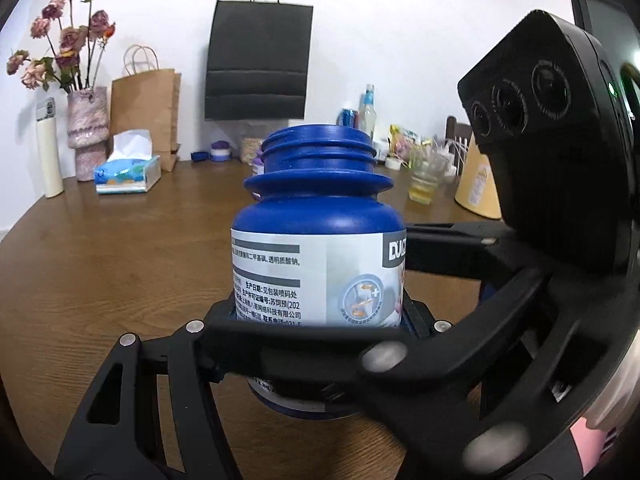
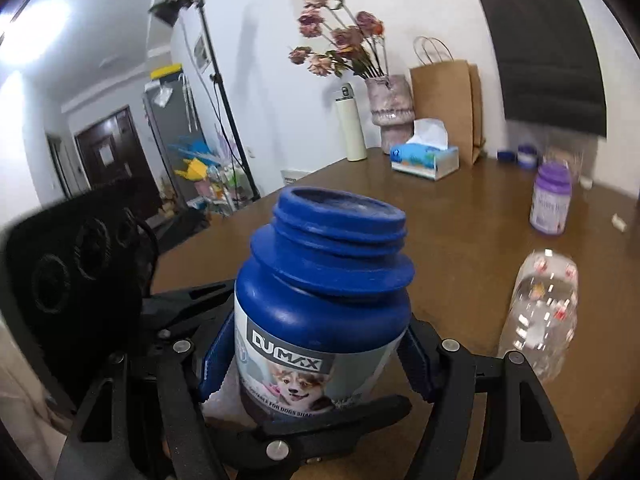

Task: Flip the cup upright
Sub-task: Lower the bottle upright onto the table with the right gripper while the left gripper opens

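Note:
The cup is a blue plastic jar (image 1: 316, 216) with a white printed label and a threaded open mouth. It stands upright, mouth up, low over the wooden table (image 1: 100, 260); contact with the table is hidden. My left gripper (image 1: 316, 320) is shut on the jar's lower body. My right gripper (image 2: 316, 360), with blue pads (image 2: 214, 364), is shut on the same jar (image 2: 320, 300) from a crossing direction. Each gripper's black finger runs across the front of the jar in the other's view. The right gripper's black housing (image 1: 560, 140) fills the right of the left wrist view.
At the table's far edge stand a tissue box (image 1: 128, 174), a pink vase of dried flowers (image 1: 88, 132), a white flask (image 1: 48, 152), a brown paper bag (image 1: 146, 112) and a glass (image 1: 426, 184). A purple jar (image 2: 550, 204) and a clear plastic bottle (image 2: 540, 320) stand right.

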